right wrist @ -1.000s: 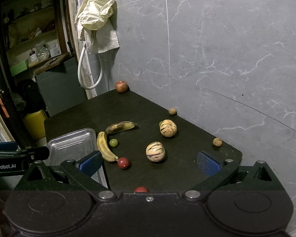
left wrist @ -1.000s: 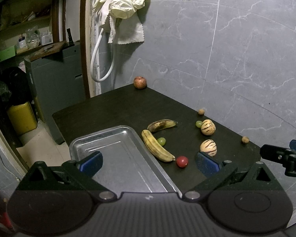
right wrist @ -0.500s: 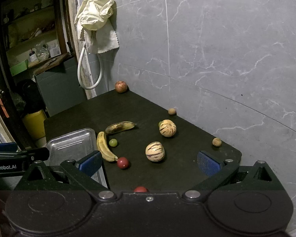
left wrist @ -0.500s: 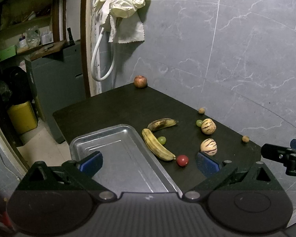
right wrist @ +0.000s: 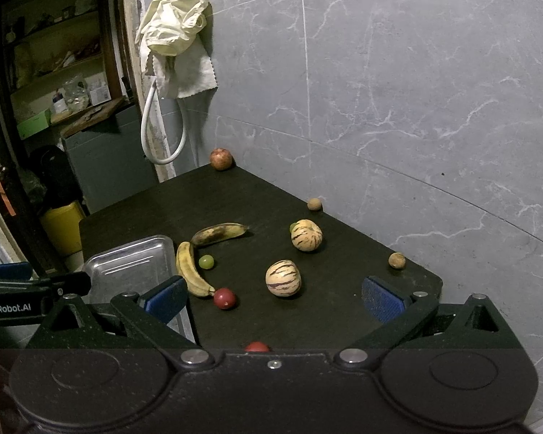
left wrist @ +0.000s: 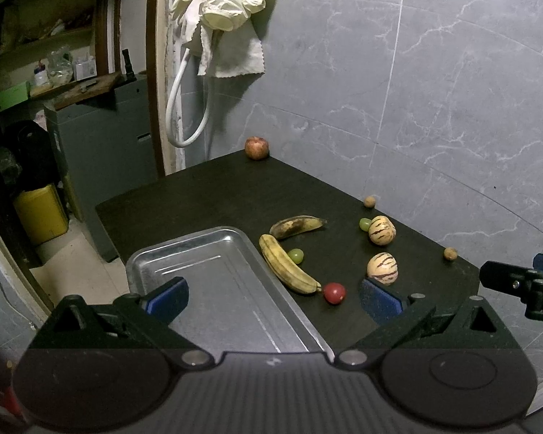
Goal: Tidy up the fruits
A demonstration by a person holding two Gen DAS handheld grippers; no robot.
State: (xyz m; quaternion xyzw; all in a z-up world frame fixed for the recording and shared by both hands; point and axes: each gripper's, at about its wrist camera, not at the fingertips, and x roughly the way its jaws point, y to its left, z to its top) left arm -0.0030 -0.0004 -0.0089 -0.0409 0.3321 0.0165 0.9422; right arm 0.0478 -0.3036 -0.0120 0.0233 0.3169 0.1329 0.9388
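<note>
Step in hand, as judged: approach, before the first pick. No fruit lies in the tray (left wrist: 213,282), and both tongs carry nothing.

Layout, largest to smallest, referenced to the tray:
- Desk (left wrist: 206,199): carries the tray at its near left edge.
- Tray: bare metal.
- Yellow banana (left wrist: 286,266): against the tray's right rim.
- Dark banana (left wrist: 297,225): just beyond the tray's far right corner.
- Two striped melons (left wrist: 382,268) (left wrist: 381,230): well right of the tray.
- Apple (left wrist: 256,148): far desk corner, well beyond the tray.
- Tomato (left wrist: 334,293): just right of the yellow banana's near tip.
- Grape (left wrist: 295,255): touching or just beside the yellow banana, on the side away from the tray.

Left tongs (left wrist: 271,298): jaws apart, above the tray's near right rim, yellow banana just ahead. Right tongs (right wrist: 273,296): jaws apart, nearer melon ahead between the jaws, not touching.

Next move, as judged: lower one pair of tongs over a fruit, close, and carry it to the tray. Round fruit may roll.
</note>
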